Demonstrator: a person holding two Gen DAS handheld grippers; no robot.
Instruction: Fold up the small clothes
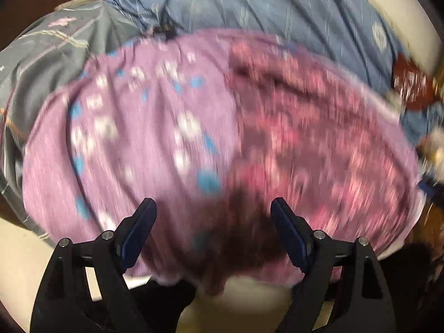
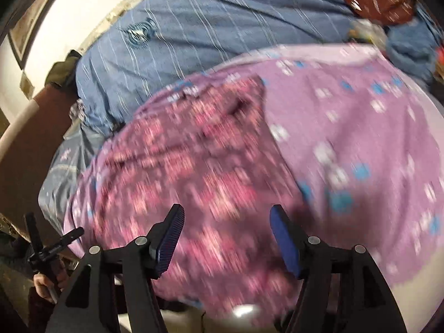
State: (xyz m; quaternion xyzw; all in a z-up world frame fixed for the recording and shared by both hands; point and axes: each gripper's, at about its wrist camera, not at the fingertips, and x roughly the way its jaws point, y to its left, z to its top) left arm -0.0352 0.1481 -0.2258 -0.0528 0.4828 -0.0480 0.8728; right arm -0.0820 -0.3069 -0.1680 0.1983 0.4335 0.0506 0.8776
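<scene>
Seemingly between grasps, the left gripper (image 1: 213, 216) hangs wide over the garment (image 1: 319, 144), nothing between its jaws. That pink patterned garment lies flat on a purple sheet (image 1: 133, 127), probably spread there as a folding surface, with a blue quilt (image 1: 277, 5) behind it.

From the right wrist view, the right gripper (image 2: 227, 222) also stands apart and empty above the garment (image 2: 194, 155), likely freed to choose a new edge. A hand (image 2: 45, 283) with the other tool shows at lower left.
</scene>
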